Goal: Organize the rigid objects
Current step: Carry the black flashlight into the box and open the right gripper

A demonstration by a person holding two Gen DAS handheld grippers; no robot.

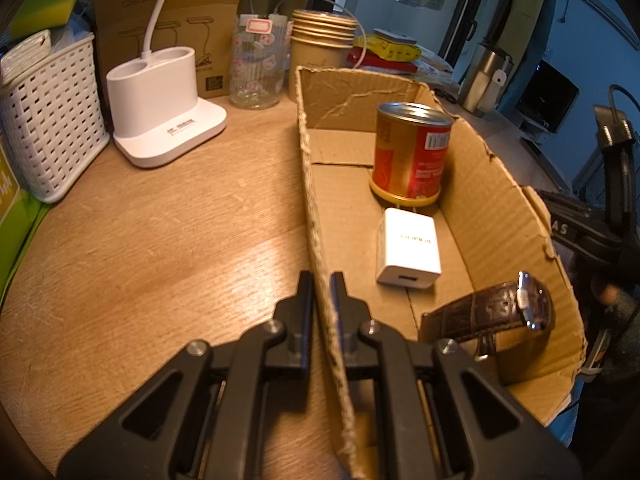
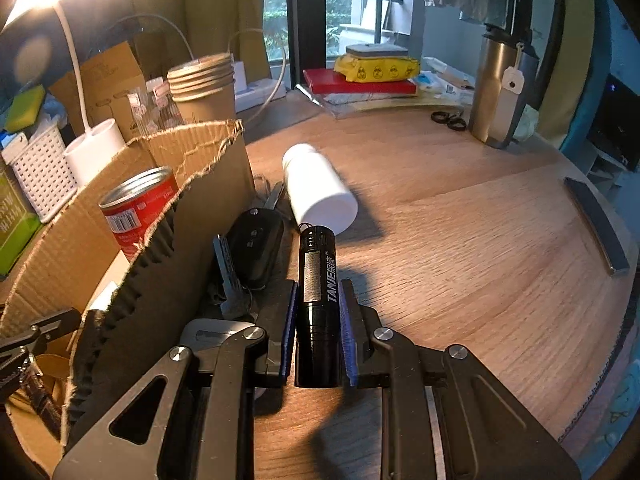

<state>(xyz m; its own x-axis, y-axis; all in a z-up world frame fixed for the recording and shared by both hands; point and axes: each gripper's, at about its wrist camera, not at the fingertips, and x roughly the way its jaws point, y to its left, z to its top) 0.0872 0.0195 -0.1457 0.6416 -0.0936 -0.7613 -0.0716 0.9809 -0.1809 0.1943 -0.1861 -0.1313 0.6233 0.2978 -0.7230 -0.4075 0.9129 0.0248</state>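
My left gripper [image 1: 321,280] is shut on the left wall of the open cardboard box [image 1: 316,216]. Inside the box stand a red and gold can [image 1: 412,152], a white charger [image 1: 408,252] and a brown leather watch [image 1: 500,312]. My right gripper [image 2: 318,292] is shut on a black flashlight [image 2: 318,280] lying on the wooden table, just right of the cardboard box [image 2: 160,264]. A black car key [image 2: 256,244] with metal keys [image 2: 228,280] lies between the flashlight and the box wall. Beyond them a white bottle [image 2: 320,188] lies on its side.
Left of the box stand a white lamp base [image 1: 160,112], a white basket [image 1: 48,120], a glass jar [image 1: 258,64] and stacked paper cups [image 1: 320,48]. Far right are a steel flask [image 2: 500,92], scissors [image 2: 448,120], a book pile [image 2: 360,76] and a grey bar [image 2: 600,224].
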